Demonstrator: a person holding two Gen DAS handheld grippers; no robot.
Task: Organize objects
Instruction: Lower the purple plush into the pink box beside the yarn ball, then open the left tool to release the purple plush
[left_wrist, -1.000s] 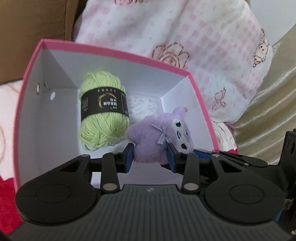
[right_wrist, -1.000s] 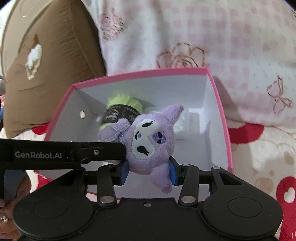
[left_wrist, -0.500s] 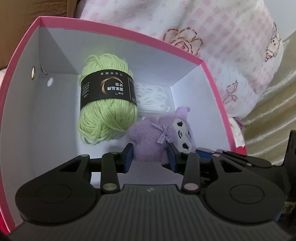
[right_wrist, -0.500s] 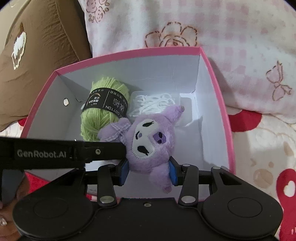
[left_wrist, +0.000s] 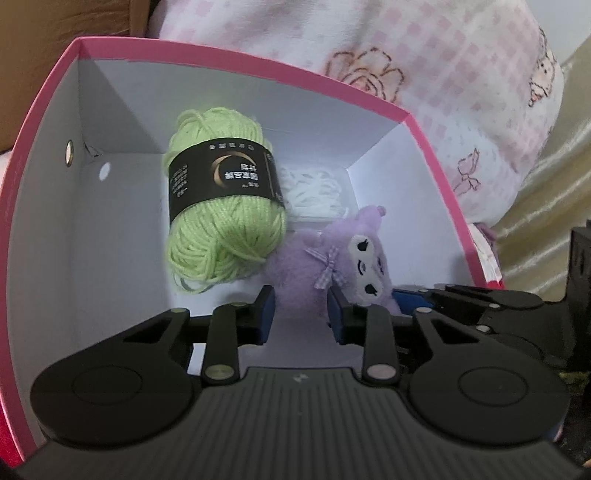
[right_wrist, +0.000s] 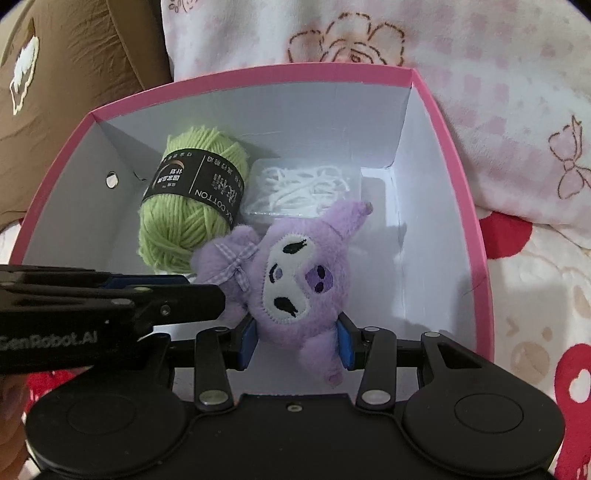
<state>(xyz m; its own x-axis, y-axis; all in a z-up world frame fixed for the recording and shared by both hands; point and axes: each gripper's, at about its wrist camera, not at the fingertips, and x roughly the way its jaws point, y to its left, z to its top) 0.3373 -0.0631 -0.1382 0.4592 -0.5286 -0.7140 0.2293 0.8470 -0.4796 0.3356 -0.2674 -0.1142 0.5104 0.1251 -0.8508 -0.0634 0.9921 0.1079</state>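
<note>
Two grippers hold one purple plush toy (right_wrist: 295, 273) inside a pink box (right_wrist: 458, 177) with white walls. Ahead and left of the fingers lies a green ball of yarn (left_wrist: 221, 218) with a black paper band, its long axis running away from the fingers and leaning a little to the right at the far end. Just right of it, against the far wall, sits a clear packet of white cord (right_wrist: 306, 188). The left gripper (left_wrist: 300, 312) has its blue pads narrow, pressed on the toy's back end by the checked bow; its jaws have just been closing on the plush. The right gripper (right_wrist: 295, 341) clamps the toy's lower head between its pads, one ear hanging down past them. The toy's long axis runs from the fingers up and to the right, its other ear pointing at the far right corner, touching the packet. Its embroidered face is turned up toward the right wrist camera. Floral bedding (right_wrist: 480, 74) surrounds the box.
</note>
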